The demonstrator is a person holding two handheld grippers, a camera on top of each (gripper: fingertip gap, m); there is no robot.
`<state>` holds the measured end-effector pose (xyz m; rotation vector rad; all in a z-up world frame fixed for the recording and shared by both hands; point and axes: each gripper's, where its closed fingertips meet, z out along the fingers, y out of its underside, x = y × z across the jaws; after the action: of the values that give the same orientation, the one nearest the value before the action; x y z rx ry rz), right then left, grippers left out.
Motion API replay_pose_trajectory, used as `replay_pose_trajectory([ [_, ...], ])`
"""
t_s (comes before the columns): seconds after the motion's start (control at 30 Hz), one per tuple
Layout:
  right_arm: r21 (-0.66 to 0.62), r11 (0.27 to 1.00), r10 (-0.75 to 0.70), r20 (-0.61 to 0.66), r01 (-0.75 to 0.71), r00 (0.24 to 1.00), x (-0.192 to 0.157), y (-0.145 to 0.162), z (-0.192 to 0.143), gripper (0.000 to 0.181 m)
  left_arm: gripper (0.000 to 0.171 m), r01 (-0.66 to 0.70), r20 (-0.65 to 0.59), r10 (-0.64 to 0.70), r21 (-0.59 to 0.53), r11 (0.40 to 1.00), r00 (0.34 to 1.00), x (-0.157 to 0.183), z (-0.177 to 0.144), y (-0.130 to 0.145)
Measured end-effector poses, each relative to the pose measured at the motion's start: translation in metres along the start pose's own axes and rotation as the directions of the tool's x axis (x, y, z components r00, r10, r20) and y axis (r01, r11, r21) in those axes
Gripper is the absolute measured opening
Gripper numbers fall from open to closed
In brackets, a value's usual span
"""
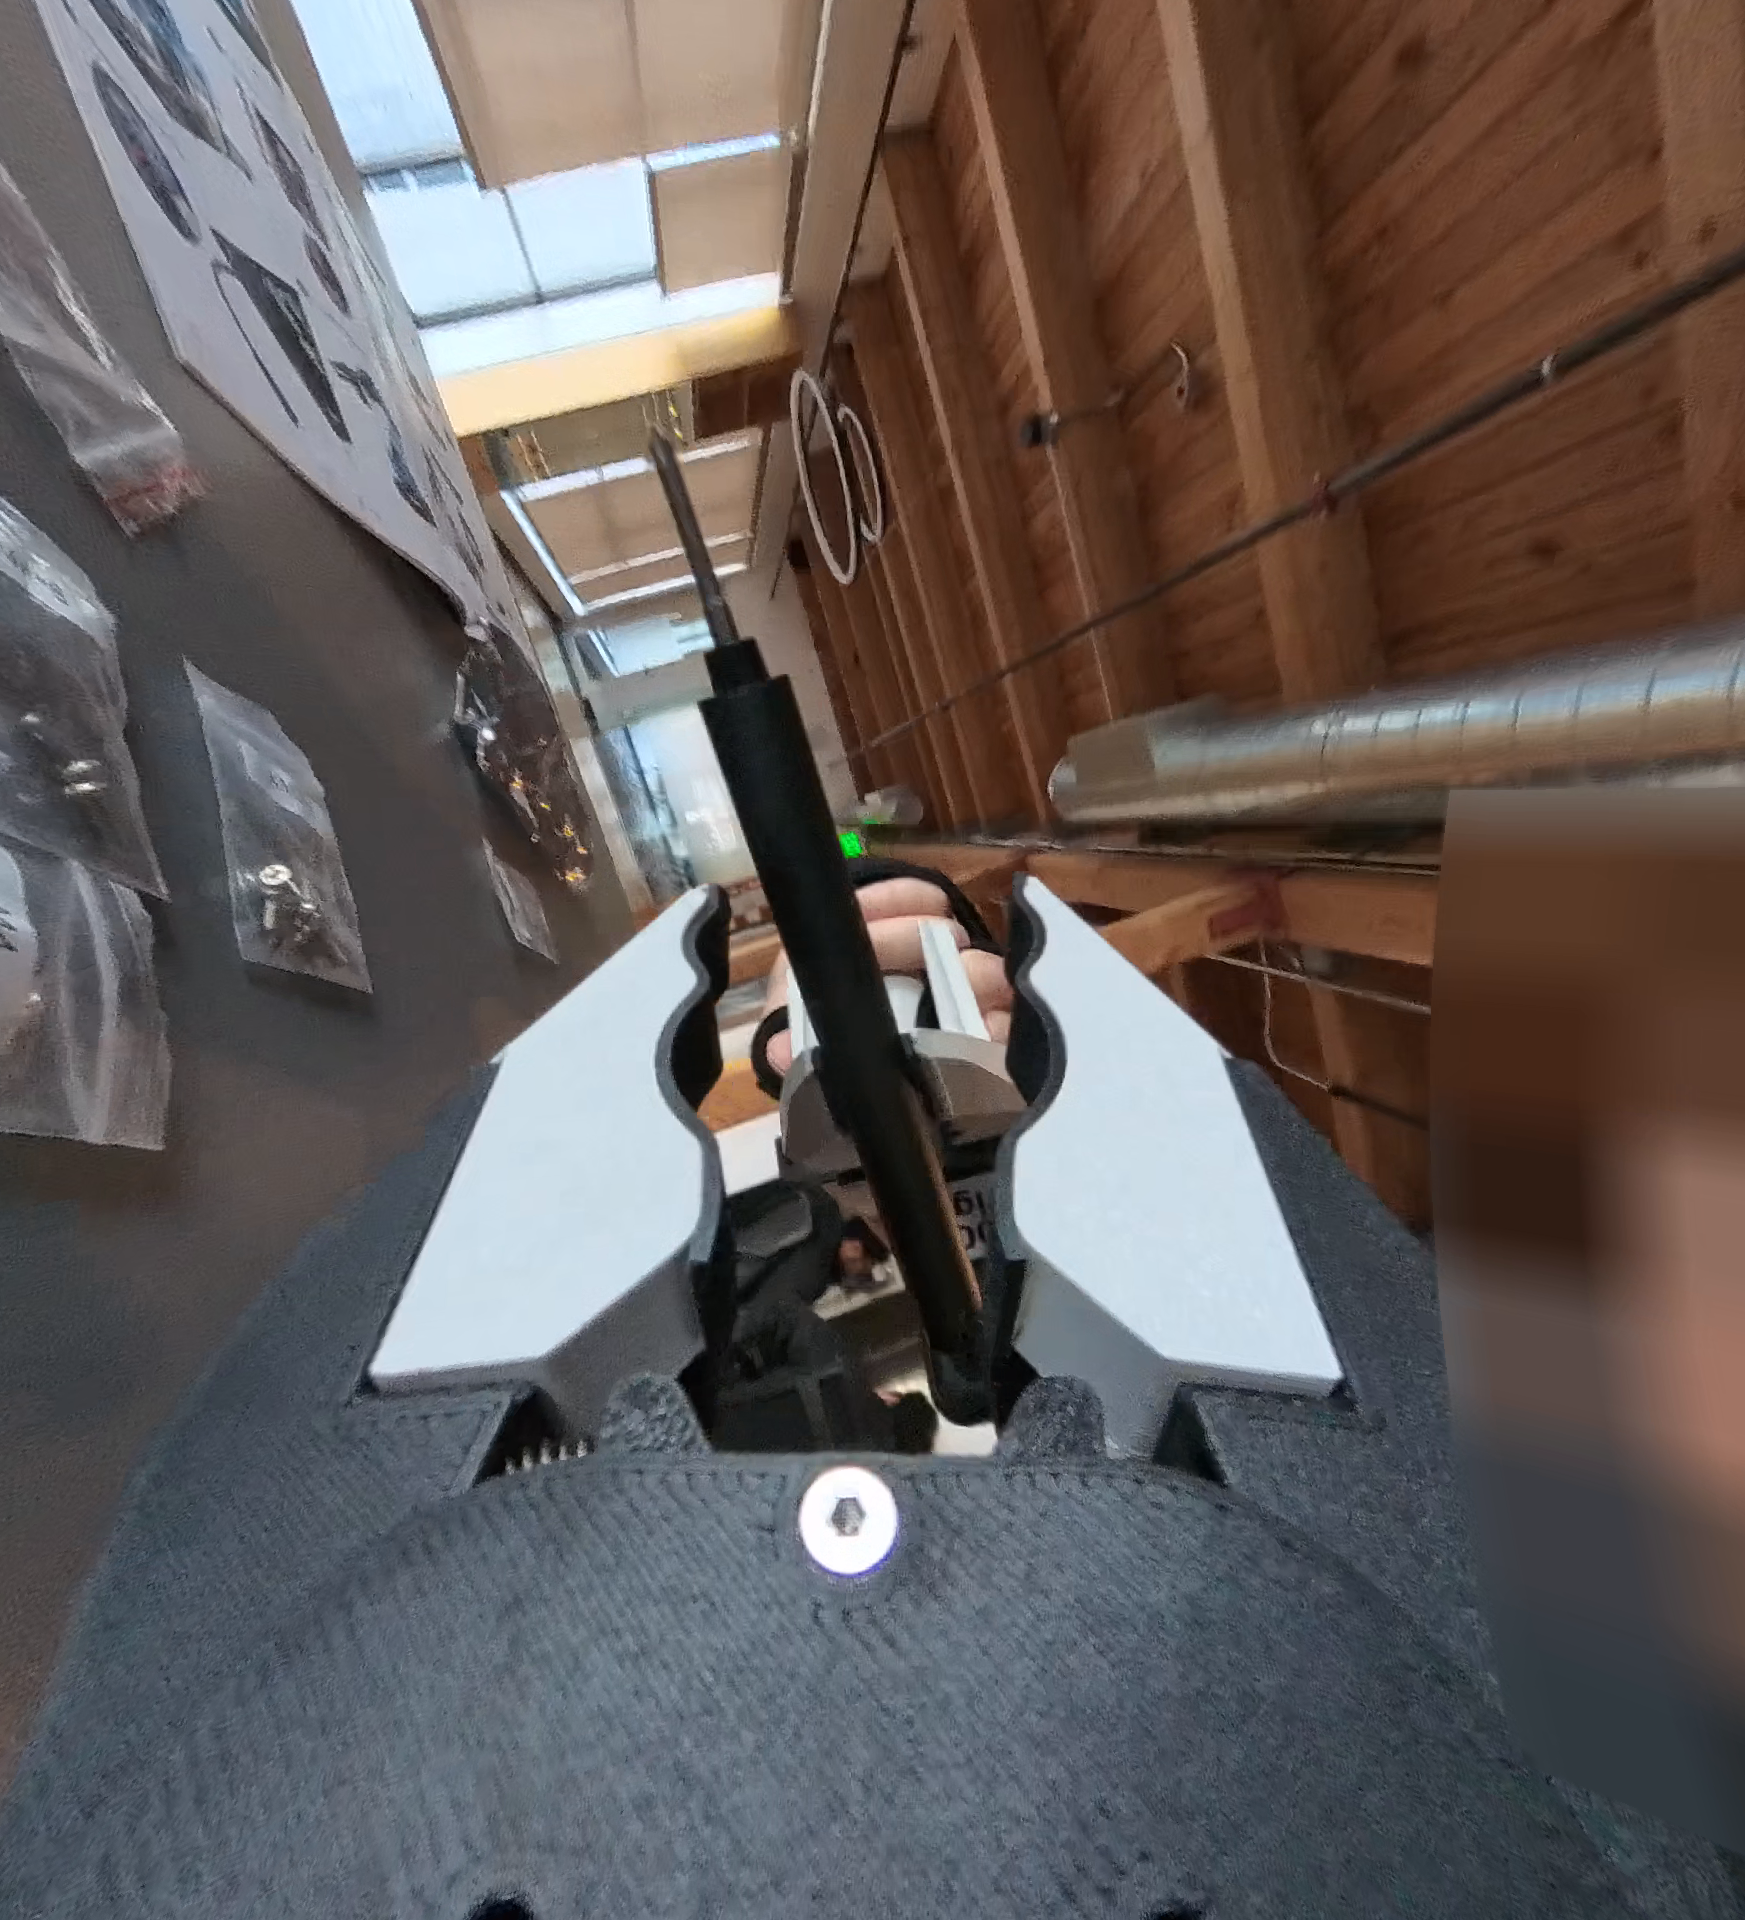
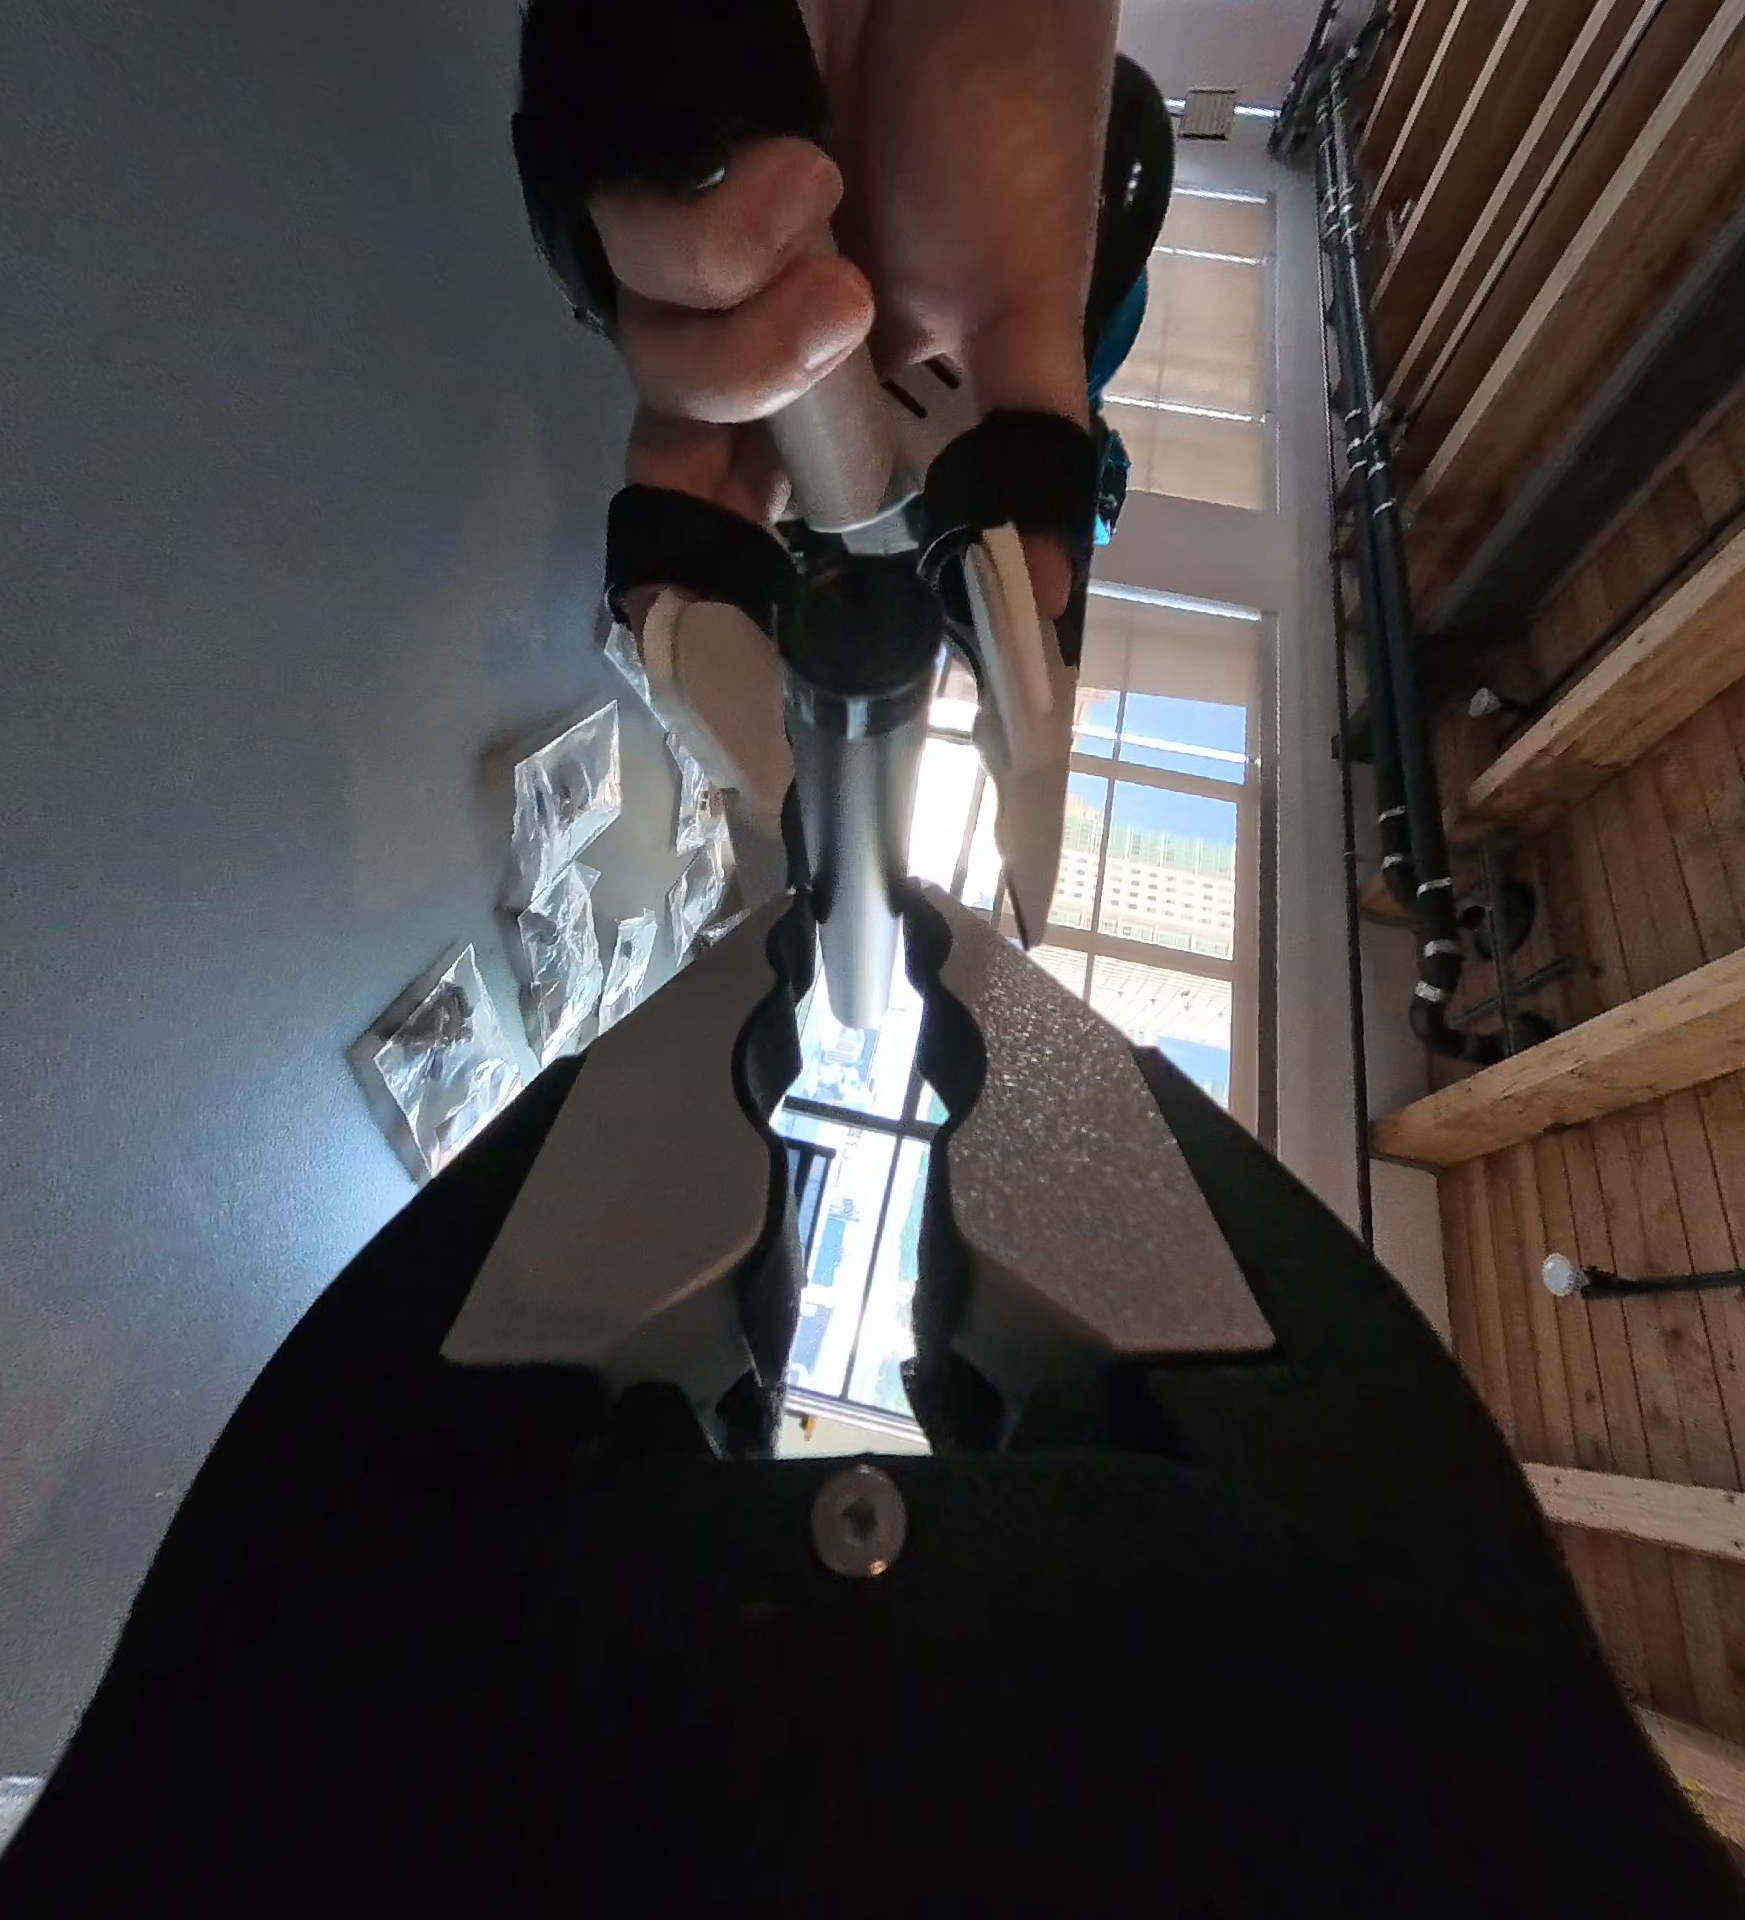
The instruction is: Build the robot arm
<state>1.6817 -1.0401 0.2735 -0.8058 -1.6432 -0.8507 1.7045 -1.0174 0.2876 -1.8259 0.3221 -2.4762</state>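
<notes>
- Left gripper (image 1: pixel 863 914): claw spread wide, gripping nothing.
- The black screwdriver (image 1: pixel 795 831) runs up between its fingers, tip toward 11 o'clock.
- Right gripper (image 2: pixel 852 914): fingertips nearly together, seemingly pinching the handle.
- Risk: that narrow pinch may let the screwdriver pivot or drop.
- Its tip could snag the bagged screws (image 1: pixel 291 894) at 9 o'clock.

The screwdriver (image 1: pixel 826 956) stands between the left gripper's (image 1: pixel 863 935) fingers, tip pointing far. Beyond it, a hand (image 1: pixel 909 945) grips the other gripper. Bags (image 1: pixel 276 831) hang on the wall (image 1: pixel 224 1091) left; a duct (image 1: pixel 1419 717) runs right under the ceiling (image 1: pixel 1367 364).

In the right wrist view, a tube (image 2: pixel 852 883) reaches from far into the right gripper's (image 2: pixel 852 925) fingertips.
</notes>
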Motion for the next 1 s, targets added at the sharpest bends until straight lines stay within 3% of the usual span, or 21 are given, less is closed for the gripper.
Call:
replay_pose_trajectory([
  [0.1,0.038,0.999,-0.003,-0.027,0.004,1.0,0.003,-0.001,0.0,0.015,0.052,-0.02,0.015,0.021,-0.03,0.999,1.0,-0.007,0.006,0.004],
  [0.23,0.112,0.993,0.056,-0.057,-0.049,0.997,0.01,-0.002,0.001,0.016,0.027,0.038,-0.172,-0.042,-0.026,0.999,0.984,0.009,0.013,-0.004],
  [0.27,0.129,0.989,0.081,-0.055,-0.073,0.995,0.012,-0.001,0.001,0.015,0.018,0.024,-0.167,-0.028,-0.021,0.999,0.986,0.006,0.014,-0.007],
  [0.37,0.078,0.97,0.232,-0.019,-0.23,0.973,0.007,0.018,0.011,0.018,0.017,0.035,-0.12,-0.026,0.069,0.997,0.992,0.0,0.011,-0.024],
  [0.47,0.03,0.89,0.455,-0.026,-0.454,0.89,0.002,0.034,0.013,0.014,0.016,-0.016,-0.022,0.02,0.17,0.985,1.0,-0.002,-0.001,-0.045],
  [0.53,-0.04,0.744,0.668,0.026,-0.667,0.744,-0.01,0.045,0.014,0.019,0.016,-0.062,0.025,0.058,0.197,0.978,0.998,0.004,-0.01,-0.053],
  [0.57,-0.074,0.615,0.789,0.047,-0.785,0.613,-0.015,0.052,0.013,0.018,0.016,-0.08,0.049,0.072,0.208,0.975,0.996,0.007,-0.014,-0.055],
  [0.6,-0.091,0.43,0.902,0.08,-0.898,0.424,-0.017,0.056,0.013,0.019,0.016,-0.103,0.075,0.089,0.212,0.972,0.993,0.01,-0.019,-0.056],
  [0.67,-0.078,-0.085,0.975,0.198,-0.993,-0.099,-0.002,0.057,0.011,0.031,0.016,-0.169,0.153,0.138,0.212,0.962,0.979,0.013,-0.028,-0.058],
  [0.7,-0.068,-0.334,0.887,0.315,-0.94,-0.338,0.015,0.051,0.012,0.047,0.016,-0.205,0.191,0.165,0.212,0.956,0.968,0.014,-0.033,-0.058],
  [0.73,-0.125,-0.476,0.767,0.424,-0.87,-0.481,0.026,0.038,0.016,0.077,0.016,-0.232,0.225,0.185,0.208,0.95,0.957,0.015,-0.038,-0.058],
  [0.77,-0.255,-0.498,0.686,0.469,-0.829,-0.556,0.022,0.021,0.023,0.103,0.016,-0.251,0.257,0.196,0.204,0.946,0.946,0.015,-0.043,-0.057],
  [0.83,-0.401,-0.413,0.645,0.504,-0.818,-0.574,0.013,-0.016,0.041,0.103,0.016,-0.275,0.305,0.206,0.204,0.94,0.93,0.015,-0.051,-0.055],
  [0.9,-0.418,-0.371,0.655,0.515,-0.829,-0.553,0.014,-0.038,0.06,0.06,0.016,-0.296,0.322,0.22,0.209,0.932,0.921,0.018,-0.057,-0.054],
  [1.0,-0.493,-0.362,0.577,0.548,-0.791,-0.606,0.016,-0.064,0.074,0.03,0.016,-0.347,0.343,0.264,0.207,0.915,0.901,0.027,-0.068,-0.054],
])
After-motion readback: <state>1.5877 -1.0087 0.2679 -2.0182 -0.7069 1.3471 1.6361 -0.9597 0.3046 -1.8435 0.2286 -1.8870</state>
